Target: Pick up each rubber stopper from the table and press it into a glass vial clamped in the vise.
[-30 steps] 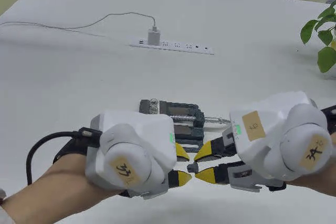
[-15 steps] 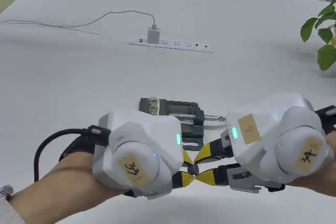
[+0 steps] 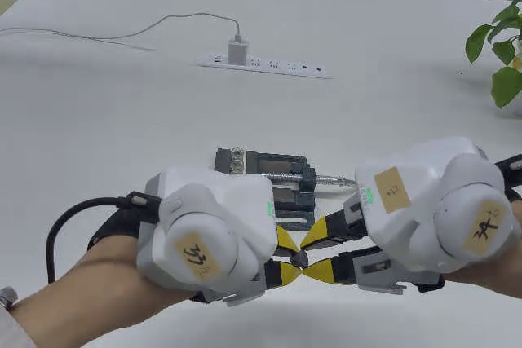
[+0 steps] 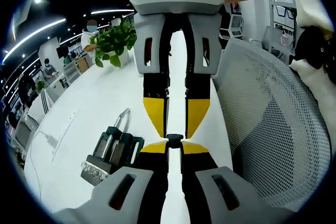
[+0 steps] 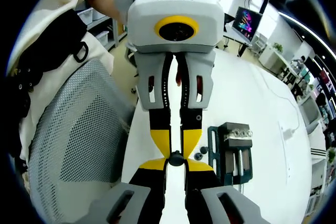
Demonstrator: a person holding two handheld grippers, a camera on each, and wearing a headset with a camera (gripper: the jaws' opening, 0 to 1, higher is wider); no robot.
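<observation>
The left gripper (image 4: 175,146) has come in tip to tip with the right gripper (image 5: 176,164), and both pairs of jaws now pinch one stopper (image 3: 299,259) in the air, just short of the vise (image 3: 281,189). With so shallow a shared grip, a crooked release could squirt it out
</observation>
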